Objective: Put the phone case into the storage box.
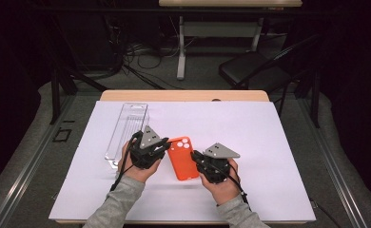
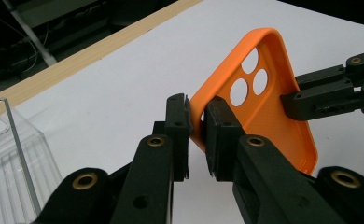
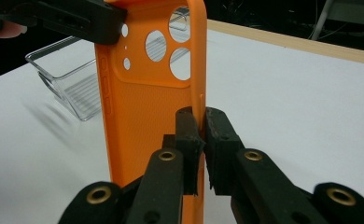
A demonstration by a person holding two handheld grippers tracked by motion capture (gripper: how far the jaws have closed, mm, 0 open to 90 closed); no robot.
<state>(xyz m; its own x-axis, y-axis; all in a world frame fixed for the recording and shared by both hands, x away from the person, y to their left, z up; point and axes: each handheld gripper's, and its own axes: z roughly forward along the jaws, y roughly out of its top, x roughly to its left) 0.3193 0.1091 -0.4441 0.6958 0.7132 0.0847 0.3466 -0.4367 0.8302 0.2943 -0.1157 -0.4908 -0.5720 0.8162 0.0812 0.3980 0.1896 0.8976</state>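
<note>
Now I grip the case (image 1: 182, 159) with both grippers' fingers (image 2: 220, 126), clamped on opposite rims; a clear tray (image 1: 126, 130) lies just left on the worktop (image 1: 269, 142).

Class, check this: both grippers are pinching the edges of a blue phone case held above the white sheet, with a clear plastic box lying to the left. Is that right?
Not quite: the phone case is orange, not blue, as the high view shows. The rest stands: the left gripper and right gripper each pinch an edge of it, and the clear plastic box lies to the left.

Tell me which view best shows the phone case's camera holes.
Right gripper view: the orange phone case faces the lens, all cutouts visible. Left gripper view shows it tilted, with fewer holes visible. High view shows them small.
</note>
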